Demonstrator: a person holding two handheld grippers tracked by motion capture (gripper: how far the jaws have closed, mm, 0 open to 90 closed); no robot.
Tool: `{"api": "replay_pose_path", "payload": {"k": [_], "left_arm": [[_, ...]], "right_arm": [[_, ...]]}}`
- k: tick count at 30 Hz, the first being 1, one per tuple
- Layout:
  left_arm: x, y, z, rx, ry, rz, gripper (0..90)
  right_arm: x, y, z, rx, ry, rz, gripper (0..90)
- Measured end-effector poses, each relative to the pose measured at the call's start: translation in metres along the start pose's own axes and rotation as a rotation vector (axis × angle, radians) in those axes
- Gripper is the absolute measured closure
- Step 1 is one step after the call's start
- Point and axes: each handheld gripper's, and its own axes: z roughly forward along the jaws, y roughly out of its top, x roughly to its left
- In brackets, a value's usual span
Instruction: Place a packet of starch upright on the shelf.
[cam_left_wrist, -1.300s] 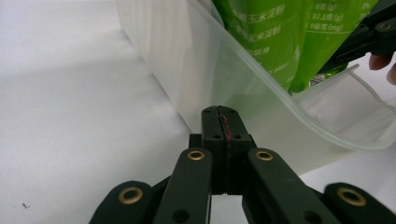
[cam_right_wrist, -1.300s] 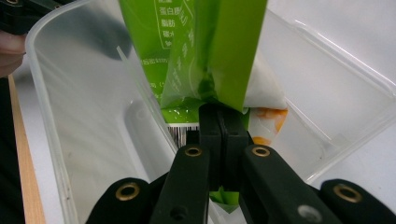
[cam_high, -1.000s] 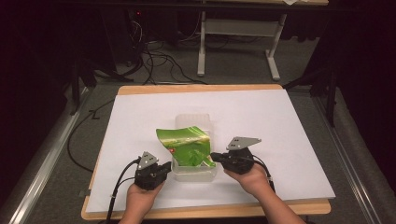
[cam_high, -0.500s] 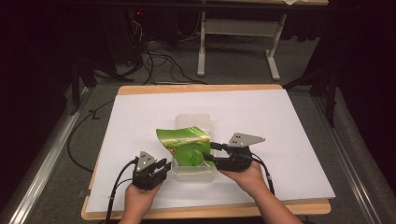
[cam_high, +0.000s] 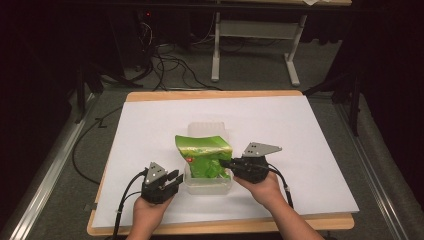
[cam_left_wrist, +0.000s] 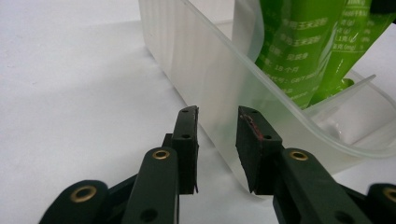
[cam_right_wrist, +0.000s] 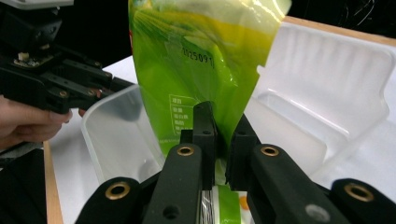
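A green snack bag (cam_high: 202, 149) stands upright in a clear plastic container (cam_high: 207, 187) near the table's front middle. My right gripper (cam_high: 223, 163) is shut on the bag's right lower edge; in the right gripper view its jaws (cam_right_wrist: 222, 122) pinch the green bag (cam_right_wrist: 201, 65) above the container (cam_right_wrist: 116, 135). My left gripper (cam_high: 175, 177) is open just left of the container. In the left gripper view its gripper (cam_left_wrist: 217, 116) sits against the container's translucent wall (cam_left_wrist: 196, 60), with the bag (cam_left_wrist: 299, 51) behind that wall.
The container's hinged lid (cam_high: 210, 128) lies open toward the back. White paper (cam_high: 300, 135) covers the wooden table (cam_high: 215, 94). The front table edge is close behind both hands. Cables and a desk frame are on the floor beyond.
My right gripper has kept hold of the bag and nudged slightly left. The left gripper has barely shifted beside the container.
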Motion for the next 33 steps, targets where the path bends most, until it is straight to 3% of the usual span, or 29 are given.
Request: {"api": "replay_pose_path", "payload": {"k": [17, 20, 21, 24, 25, 28, 31, 33], "left_arm": [[0.0, 0.0, 0.0, 0.003, 0.009, 0.009, 69.6], [0.0, 0.001, 0.0, 0.003, 0.012, 0.014, 69.5], [0.0, 0.001, 0.0, 0.001, 0.011, 0.014, 69.2], [0.001, 0.002, 0.0, 0.004, 0.014, 0.021, 67.4], [0.001, 0.002, 0.0, 0.004, 0.014, 0.021, 66.6], [0.006, 0.005, -0.005, -0.008, 0.024, 0.02, 63.2], [0.009, 0.008, -0.008, -0.013, 0.02, 0.021, 62.5], [0.012, 0.01, -0.011, -0.01, 0.032, 0.047, 60.3]], "right_arm": [[-0.001, -0.008, -0.003, 0.013, -0.017, -0.002, 84.2], [-0.001, -0.007, -0.003, 0.015, -0.018, -0.016, 76.9], [-0.002, -0.006, -0.004, 0.014, -0.017, -0.012, 67.8], [-0.002, -0.005, -0.006, 0.007, -0.021, -0.011, 56.3], [-0.002, -0.005, -0.006, 0.007, -0.021, -0.011, 56.3], [-0.002, -0.004, -0.012, 0.009, -0.05, -0.025, 44.7], [-0.004, -0.005, -0.018, 0.013, -0.066, -0.024, 42.9], [-0.009, -0.006, -0.03, -0.004, -0.097, -0.025, 41.6]]}}
